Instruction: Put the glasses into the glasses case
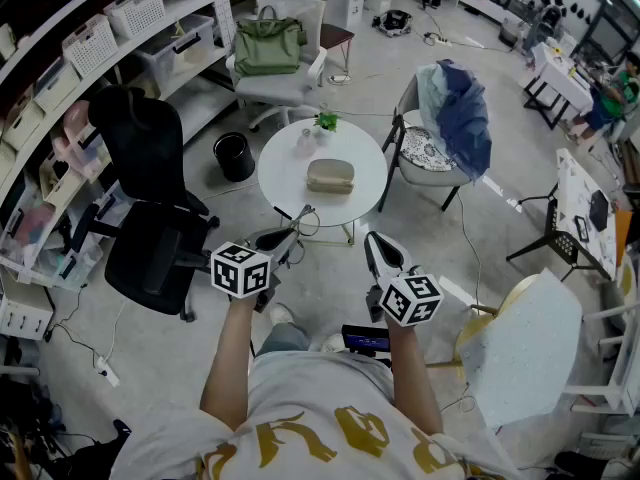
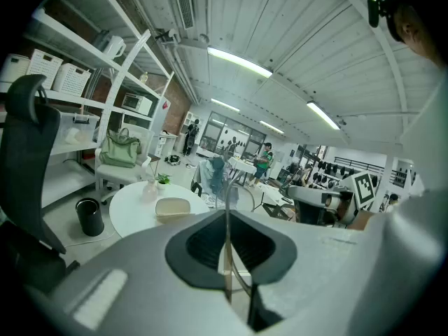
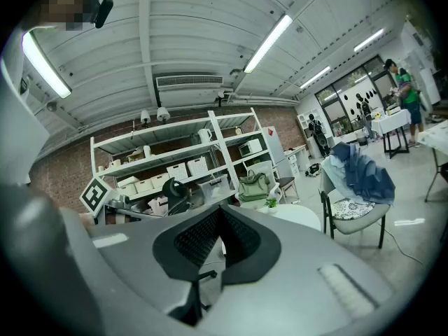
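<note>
A white desk [image 1: 285, 173] is carrying a potted plant [image 1: 326, 121] at its far edge. A black office chair [image 1: 150, 198] is standing left of it. A green bag [image 1: 268, 46] is sitting on the far chair [image 1: 314, 70], a blue garment [image 1: 462, 118] draping the right chair [image 1: 425, 151].

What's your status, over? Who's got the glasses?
Left gripper shut on the glasses. Right gripper shut, empty. Glasses case lies on the round table, ahead of both. Nothing between them and it.
</note>
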A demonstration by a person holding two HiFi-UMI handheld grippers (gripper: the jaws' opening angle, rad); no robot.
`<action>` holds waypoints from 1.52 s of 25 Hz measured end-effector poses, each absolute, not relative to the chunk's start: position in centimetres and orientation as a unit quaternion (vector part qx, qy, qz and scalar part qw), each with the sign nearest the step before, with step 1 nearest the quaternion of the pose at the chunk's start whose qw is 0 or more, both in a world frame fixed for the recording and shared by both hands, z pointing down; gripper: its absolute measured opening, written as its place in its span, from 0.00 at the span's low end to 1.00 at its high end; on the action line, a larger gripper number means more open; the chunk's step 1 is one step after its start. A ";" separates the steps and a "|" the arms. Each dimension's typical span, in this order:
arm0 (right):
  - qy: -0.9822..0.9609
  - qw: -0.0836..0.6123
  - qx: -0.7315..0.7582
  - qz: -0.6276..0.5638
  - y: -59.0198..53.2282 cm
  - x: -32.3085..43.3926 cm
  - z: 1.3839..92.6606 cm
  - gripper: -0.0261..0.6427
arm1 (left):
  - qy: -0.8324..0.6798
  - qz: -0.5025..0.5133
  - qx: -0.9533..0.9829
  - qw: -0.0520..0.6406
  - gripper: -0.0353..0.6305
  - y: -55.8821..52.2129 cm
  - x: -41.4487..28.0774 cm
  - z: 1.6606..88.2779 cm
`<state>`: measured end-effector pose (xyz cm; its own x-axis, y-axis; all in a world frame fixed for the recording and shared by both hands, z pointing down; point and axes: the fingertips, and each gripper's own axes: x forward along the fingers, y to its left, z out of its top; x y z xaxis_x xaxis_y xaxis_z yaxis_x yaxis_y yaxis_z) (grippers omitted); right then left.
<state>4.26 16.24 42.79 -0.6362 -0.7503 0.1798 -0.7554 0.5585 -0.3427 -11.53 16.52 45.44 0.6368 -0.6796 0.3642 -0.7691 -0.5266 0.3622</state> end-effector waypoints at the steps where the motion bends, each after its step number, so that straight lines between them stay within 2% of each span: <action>1: -0.883 0.007 0.425 0.197 16.2 4.1 42.7 0.08 | -0.417 0.088 0.869 0.253 0.08 16.5 -11.5 45.4; 22: -0.883 -0.006 0.416 0.218 17.4 5.2 42.9 0.08 | -0.424 0.074 0.862 0.269 0.08 17.9 -10.8 45.7; 25: -0.878 0.001 0.422 0.227 17.3 6.0 43.8 0.08 | -0.420 0.053 0.862 0.279 0.08 16.4 -10.0 45.6; 30: -0.862 0.002 0.451 0.232 15.1 8.4 44.7 0.08 | -0.403 0.082 0.871 0.269 0.08 13.6 -7.8 46.4; 38: -0.838 0.015 0.479 0.262 8.7 11.2 47.8 0.08 | -0.396 0.103 0.863 0.297 0.08 6.4 -6.5 50.1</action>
